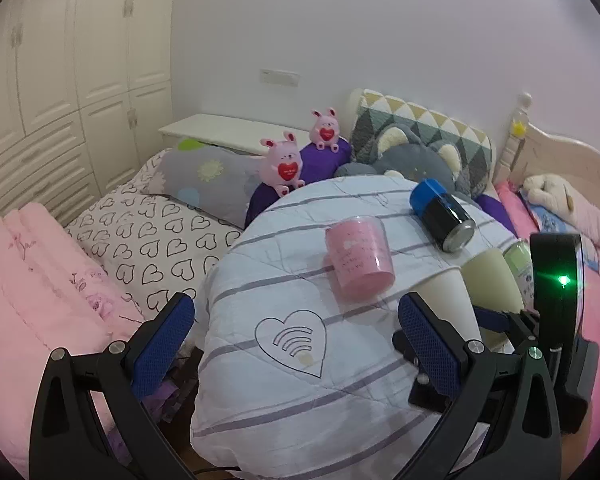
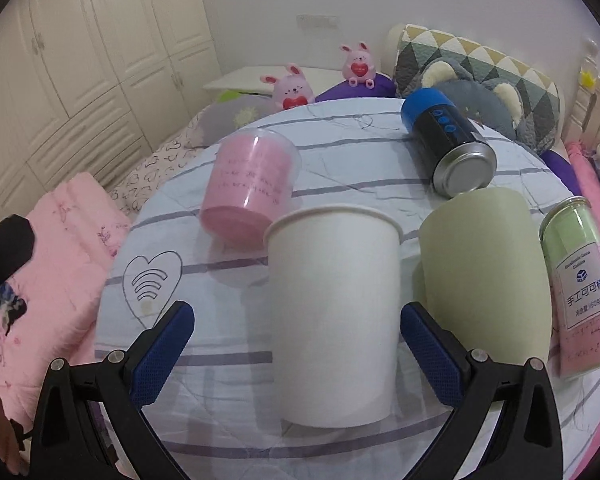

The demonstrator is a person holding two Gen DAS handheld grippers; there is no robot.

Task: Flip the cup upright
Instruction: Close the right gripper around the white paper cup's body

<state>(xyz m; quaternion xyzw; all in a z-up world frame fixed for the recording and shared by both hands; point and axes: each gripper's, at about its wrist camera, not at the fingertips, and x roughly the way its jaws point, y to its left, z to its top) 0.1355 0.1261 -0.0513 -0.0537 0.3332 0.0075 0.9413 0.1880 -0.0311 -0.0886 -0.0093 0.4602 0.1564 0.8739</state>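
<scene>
A white paper cup (image 2: 334, 316) stands upright on the round striped table (image 2: 340, 152), rim up, between the open fingers of my right gripper (image 2: 296, 344), which does not touch it. It also shows in the left wrist view (image 1: 446, 300), partly behind the right gripper's body. A pink cup (image 2: 248, 190) lies on its side further back, also in the left wrist view (image 1: 360, 258). A pale green cup (image 2: 484, 276) stands rim down to the right. My left gripper (image 1: 296, 344) is open and empty over the table's near left part.
A blue and black can (image 2: 448, 144) lies on its side at the back right. A clear jar (image 2: 580, 288) with green and pink contents stands at the right edge. A bed with pillows and plush toys (image 1: 284, 166) surrounds the table. A pink quilt (image 1: 28, 280) lies left.
</scene>
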